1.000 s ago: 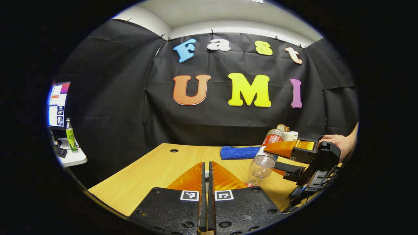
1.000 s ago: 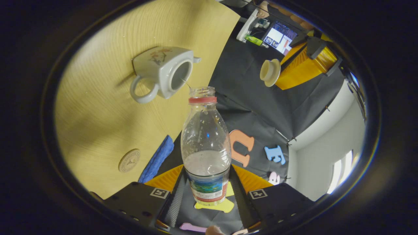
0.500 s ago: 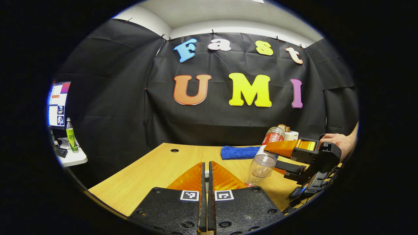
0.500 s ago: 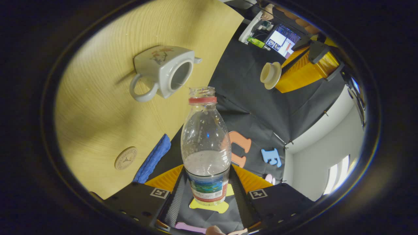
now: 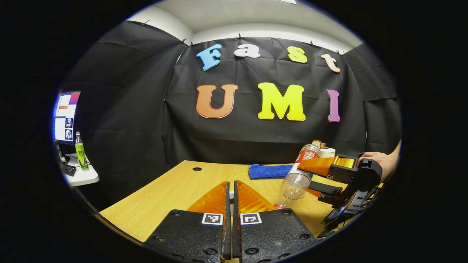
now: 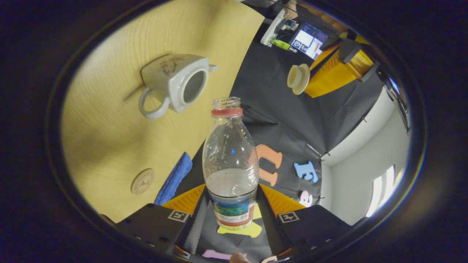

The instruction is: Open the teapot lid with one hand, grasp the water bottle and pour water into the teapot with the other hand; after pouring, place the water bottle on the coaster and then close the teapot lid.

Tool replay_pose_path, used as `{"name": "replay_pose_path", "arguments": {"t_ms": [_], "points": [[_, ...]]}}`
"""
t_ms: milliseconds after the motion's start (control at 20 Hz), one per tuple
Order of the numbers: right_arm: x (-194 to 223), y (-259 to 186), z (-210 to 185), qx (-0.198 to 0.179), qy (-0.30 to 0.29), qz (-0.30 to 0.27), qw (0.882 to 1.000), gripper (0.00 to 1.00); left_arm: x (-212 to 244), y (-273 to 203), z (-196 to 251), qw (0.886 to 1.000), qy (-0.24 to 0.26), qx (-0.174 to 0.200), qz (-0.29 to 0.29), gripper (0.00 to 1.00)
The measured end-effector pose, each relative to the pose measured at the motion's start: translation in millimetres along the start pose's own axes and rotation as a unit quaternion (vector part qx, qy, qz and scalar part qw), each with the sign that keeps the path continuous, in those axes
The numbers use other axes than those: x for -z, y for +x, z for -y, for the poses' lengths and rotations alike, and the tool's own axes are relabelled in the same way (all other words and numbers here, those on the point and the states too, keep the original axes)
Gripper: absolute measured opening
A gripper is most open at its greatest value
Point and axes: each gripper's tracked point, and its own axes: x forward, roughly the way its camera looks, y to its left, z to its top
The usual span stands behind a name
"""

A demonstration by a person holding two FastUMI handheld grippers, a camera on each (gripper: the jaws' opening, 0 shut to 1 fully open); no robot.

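1. Bottle (image 6: 229, 160) of clear plastic sits clamped between the right gripper (image 6: 231, 215) fingers at its labelled lower half, uncapped, some water inside.
2. In the left gripper view the water bottle (image 5: 297, 176) tilts steeply, neck end pointing down toward the wooden table (image 5: 172, 190), base up and away.
3. In the right gripper view its long axis runs straight along the fingers, mouth aimed just beside the open white teapot (image 6: 174, 84), which stands on the table.
4. The left gripper (image 6: 331, 62) holds the teapot lid (image 6: 298, 78) in the air, well apart from the pot; its jaws are nearly closed on it.
5. A round coaster (image 6: 142, 181) lies beside a blue cloth (image 6: 173, 179).
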Motion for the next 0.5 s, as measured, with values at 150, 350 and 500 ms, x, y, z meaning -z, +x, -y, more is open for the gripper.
{"name": "replay_pose_path", "arguments": {"t_ms": [150, 350, 500], "points": [[0.7, -3.0, -23.5, -0.045, 0.114, -0.014, 0.992, 0.73, -1.0, -1.2, -1.9, 1.0, 0.0, -0.002, 0.001, 0.03], [-3.4, -12.2, -53.6, -0.123, 0.31, -0.038, 0.942, 0.75, -2.7, -2.7, -7.9, 1.0, 0.0, -0.012, 0.002, 0.04], [-3.6, -17.3, -52.1, -0.158, 0.448, -0.045, 0.879, 0.75, -6.7, -3.5, -4.5, 1.0, 0.001, -0.012, 0.007, 0.03]]}}
